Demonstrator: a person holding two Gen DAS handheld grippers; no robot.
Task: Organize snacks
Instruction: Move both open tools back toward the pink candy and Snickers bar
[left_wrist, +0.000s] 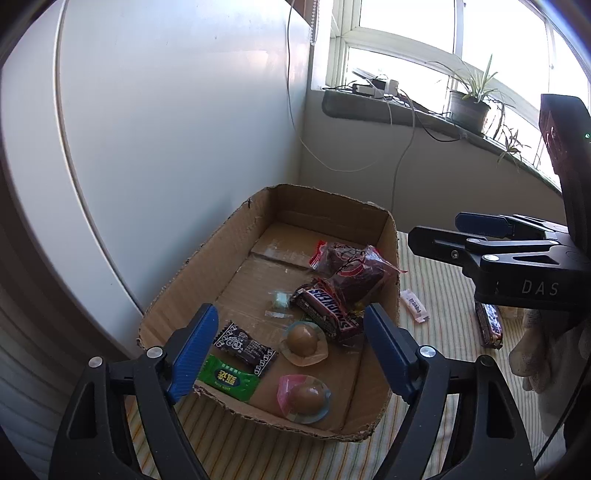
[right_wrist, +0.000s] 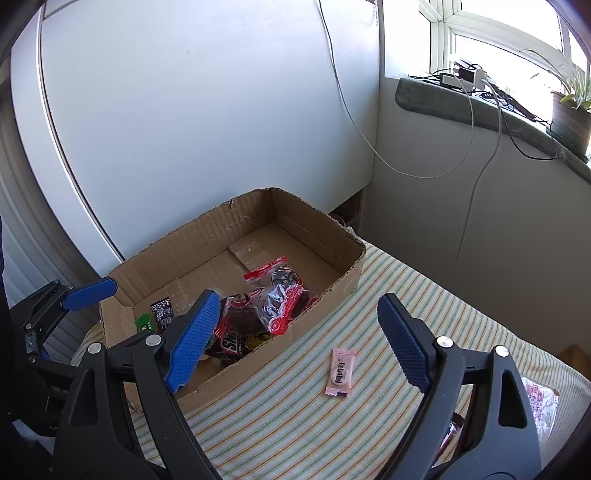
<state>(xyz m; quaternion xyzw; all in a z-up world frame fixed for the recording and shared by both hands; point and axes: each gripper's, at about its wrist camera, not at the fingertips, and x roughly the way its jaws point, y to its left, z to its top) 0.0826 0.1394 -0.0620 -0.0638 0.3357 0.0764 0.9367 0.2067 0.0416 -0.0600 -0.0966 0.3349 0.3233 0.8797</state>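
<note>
- The left tongs (left_wrist: 290, 345) are spread wide and hold nothing; they hover over the near end of the cardboard box (left_wrist: 177, 291).
- The right tongs (right_wrist: 297, 338) also gape wide and empty, the left blue pad (right_wrist: 192, 339) above the box's near wall, the right one above the striped tabletop cloth (right_wrist: 280, 417).
- On the cloth between the right tongs' pads lies a small pink candy packet (right_wrist: 340, 372), outside the box, touching neither pad.
- Nearest in the box: a green candy packet (left_wrist: 228, 377), a black candy packet (left_wrist: 245, 347), and two sealed brown eggs (left_wrist: 304, 398).
- Farther in: a Snickers bar (left_wrist: 327, 308), partly under red-trimmed bags of dark snacks (left_wrist: 351, 267).
- A second chocolate bar (left_wrist: 489, 325) lies on the cloth right of the box.
- Beyond, a potted plant (left_wrist: 469, 107) stands on the windowsill.
</note>
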